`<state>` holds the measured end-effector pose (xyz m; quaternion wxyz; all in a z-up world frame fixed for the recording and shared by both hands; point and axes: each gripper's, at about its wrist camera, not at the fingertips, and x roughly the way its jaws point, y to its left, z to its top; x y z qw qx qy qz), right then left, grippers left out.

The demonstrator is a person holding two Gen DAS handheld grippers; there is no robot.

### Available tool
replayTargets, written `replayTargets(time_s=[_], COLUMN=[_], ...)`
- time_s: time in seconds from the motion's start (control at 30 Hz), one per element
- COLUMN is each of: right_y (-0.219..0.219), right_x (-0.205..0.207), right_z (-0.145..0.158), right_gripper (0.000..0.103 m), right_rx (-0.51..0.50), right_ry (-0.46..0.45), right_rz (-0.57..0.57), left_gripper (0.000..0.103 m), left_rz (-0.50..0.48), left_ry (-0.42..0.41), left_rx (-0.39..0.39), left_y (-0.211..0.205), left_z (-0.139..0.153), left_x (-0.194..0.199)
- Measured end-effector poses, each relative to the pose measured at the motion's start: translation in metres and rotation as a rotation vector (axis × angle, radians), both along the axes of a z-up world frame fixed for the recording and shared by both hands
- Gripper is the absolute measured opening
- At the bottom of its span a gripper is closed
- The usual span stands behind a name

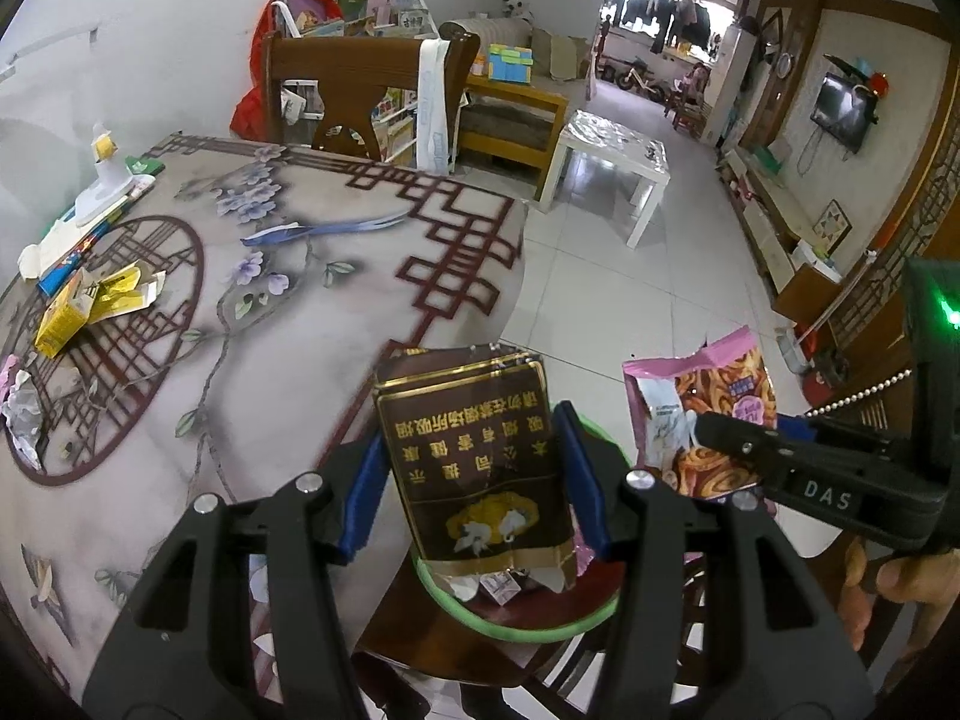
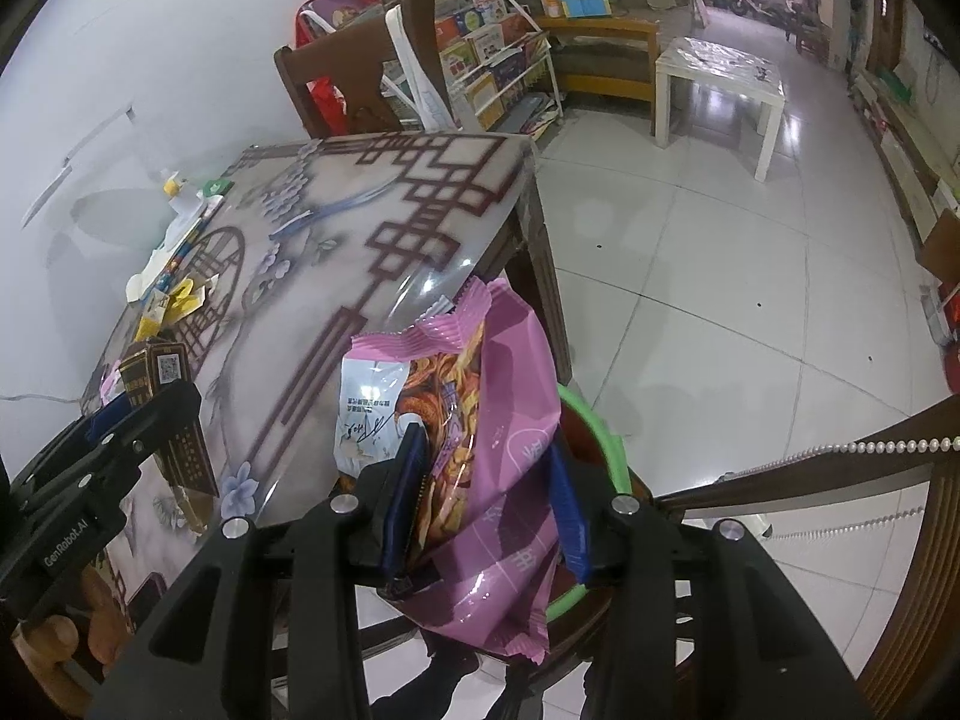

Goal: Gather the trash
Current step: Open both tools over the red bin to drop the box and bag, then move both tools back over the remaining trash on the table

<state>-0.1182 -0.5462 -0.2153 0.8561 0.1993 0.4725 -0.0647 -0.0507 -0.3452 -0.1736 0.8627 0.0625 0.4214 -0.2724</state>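
Note:
My left gripper (image 1: 474, 474) is shut on a flattened brown and gold cigarette pack (image 1: 474, 456) and holds it over a green-rimmed bin (image 1: 528, 624) that sits on a chair seat beside the table. My right gripper (image 2: 489, 480) is shut on a pink snack bag (image 2: 480, 480), held above the same green bin rim (image 2: 600, 438). The snack bag also shows in the left wrist view (image 1: 708, 420), and the cigarette pack in the right wrist view (image 2: 174, 420). More trash lies on the table: yellow cartons (image 1: 90, 300) and crumpled foil (image 1: 24, 414).
The table (image 1: 288, 360) has a patterned glossy cover; a lamp base and books (image 1: 90, 204) sit at its far left. A wooden chair (image 1: 360, 96) stands behind it. A white side table (image 1: 612, 168) stands on the tiled floor. A chair back with beads (image 2: 870, 456) is at right.

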Motion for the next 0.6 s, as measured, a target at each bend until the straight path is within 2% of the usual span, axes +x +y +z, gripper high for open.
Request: replayTargets(time_s=[0.1, 0.13, 0.17, 0.2, 0.23, 0.33, 0.47, 0.6], right_y=[-0.001, -0.002, -0.003, -0.004, -0.004, -0.004, -0.005, -0.002], right_x=[0.0, 0.0, 0.001, 0.001, 0.001, 0.002, 0.002, 0.002], right_z=[-0.003, -0.004, -0.005, -0.006, -0.007, -0.01, -0.012, -0.011], right_gripper=[0.041, 0.042, 0.043, 0.043, 0.044, 0.059, 0.061, 0.061], right_rx=[0.001, 0.001, 0.003, 0.009, 0.012, 0.019, 0.016, -0.002], right_ry=[0.008, 0.011, 0.015, 0.022, 0.025, 0.032, 0.042, 0.041], right_rz=[-0.01, -0.013, -0.015, -0.016, -0.017, -0.018, -0.02, -0.021], left_gripper=[0.052, 0.057, 0.069, 0.073, 0.074, 0.077, 0.082, 0.082], left_rz=[-0.008, -0.009, -0.008, -0.007, -0.007, -0.019, -0.017, 0.011], left_ry=[0.003, 0.004, 0.005, 0.003, -0.002, -0.015, -0.023, -0.021], left_rx=[-0.001, -0.003, -0.004, -0.009, -0.017, -0.013, -0.023, -0.027], left_y=[-0.004, -0.005, -0.005, -0.005, -0.005, -0.006, -0.001, 0.017], left_z=[-0.001, -0.001, -0.001, -0.001, 0.0, 0.002, 0.004, 0.005], left_x=[0.001, 0.001, 0.002, 0.003, 0.002, 0.001, 0.003, 0.01])
